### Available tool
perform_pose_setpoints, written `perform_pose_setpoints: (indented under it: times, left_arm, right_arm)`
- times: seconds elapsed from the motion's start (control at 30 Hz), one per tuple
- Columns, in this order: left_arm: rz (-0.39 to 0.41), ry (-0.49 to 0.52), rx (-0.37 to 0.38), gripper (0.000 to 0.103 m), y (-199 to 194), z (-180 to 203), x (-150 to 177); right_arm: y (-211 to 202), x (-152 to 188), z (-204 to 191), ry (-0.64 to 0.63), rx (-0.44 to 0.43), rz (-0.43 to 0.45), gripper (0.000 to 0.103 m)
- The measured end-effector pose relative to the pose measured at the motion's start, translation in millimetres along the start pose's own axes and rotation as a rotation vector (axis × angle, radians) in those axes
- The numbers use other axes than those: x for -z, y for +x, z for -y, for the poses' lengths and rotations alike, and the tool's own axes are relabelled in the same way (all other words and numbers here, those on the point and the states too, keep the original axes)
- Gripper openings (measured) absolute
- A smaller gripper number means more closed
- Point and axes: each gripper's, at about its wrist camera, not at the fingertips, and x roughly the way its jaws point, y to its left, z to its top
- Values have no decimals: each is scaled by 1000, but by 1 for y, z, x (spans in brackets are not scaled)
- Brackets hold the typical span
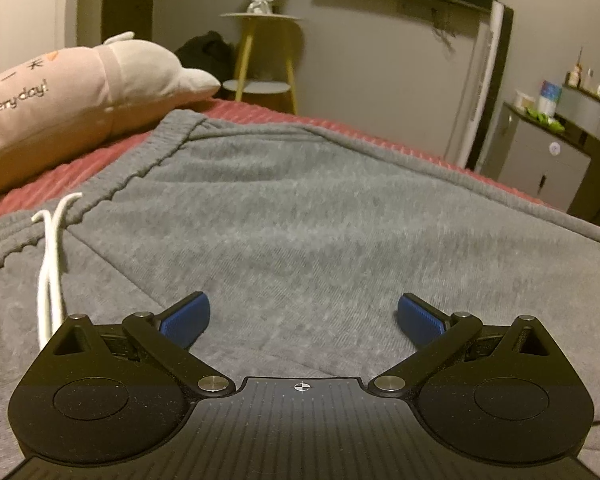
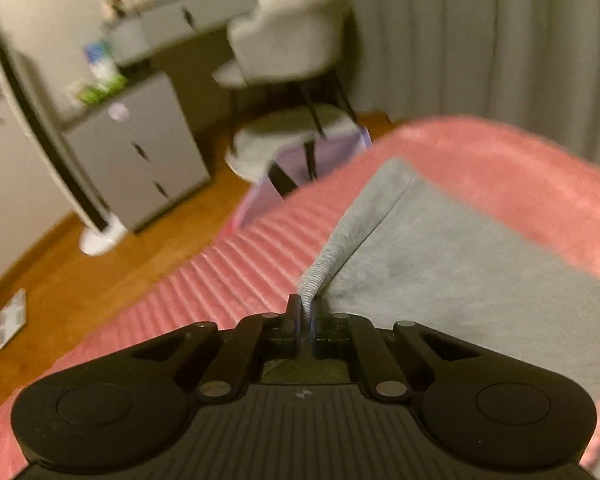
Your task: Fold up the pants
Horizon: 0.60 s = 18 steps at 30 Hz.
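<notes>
Grey sweatpants (image 1: 300, 208) lie spread on a pink ribbed bedspread (image 1: 60, 176). Their elastic waistband (image 1: 148, 160) runs along the left, with a white drawstring (image 1: 52, 264) trailing down. My left gripper (image 1: 304, 316) is open and empty, its blue pads (image 1: 188, 316) wide apart just above the grey cloth. In the right wrist view, the pants (image 2: 460, 264) lie on the bedspread (image 2: 204, 280). My right gripper (image 2: 305, 312) is shut on the ribbed cuff (image 2: 324, 268) of a pant leg and holds it lifted off the bed.
A pink plush pillow (image 1: 60, 92) lies at the bed's far left. Beyond the bed stand a yellow-legged side table (image 1: 264, 52), a grey cabinet (image 2: 136, 148), a white standing fan (image 2: 52, 148) and a grey chair (image 2: 292, 40). The bed edge drops to a wooden floor (image 2: 100, 256).
</notes>
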Motion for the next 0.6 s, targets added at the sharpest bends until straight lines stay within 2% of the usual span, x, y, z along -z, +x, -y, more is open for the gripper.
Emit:
perform_pose_setpoints:
  times: [0.13,0.23,0.3,0.37,0.47,0.5,0.53,0.6]
  left_arm:
    - [29,-101,40,103,-13,-13,-8]
    - [26,-169,91,103,-20,-21,-11]
    - [28,-181,114,103,-24,-23,-12]
    - [28,-167,143,103,-27,-21,-13]
    - [15,-173,215,103,-31,-19,-19]
    - [8,-190,243,103,-30,-19,-21]
    - [-7,-213,283,103,-28,-20,-25]
    - [-13,-250,316,103,-24,-22,-34]
  right_arm:
    - [-96,35,62,37,-116,136,4]
    - [-161,94,112,54,-125,205,4]
    - [-185,135,143,78,-104,191,4]
    - [-190,173,179,158,-98,115,3]
    - [-166,208,224,249,-47,2,3]
    - [-164,212,237,302,-83,3,3]
    - [-165,210,246,349,-122,-1,6]
    - [-164,201,259,436,-182,3,23]
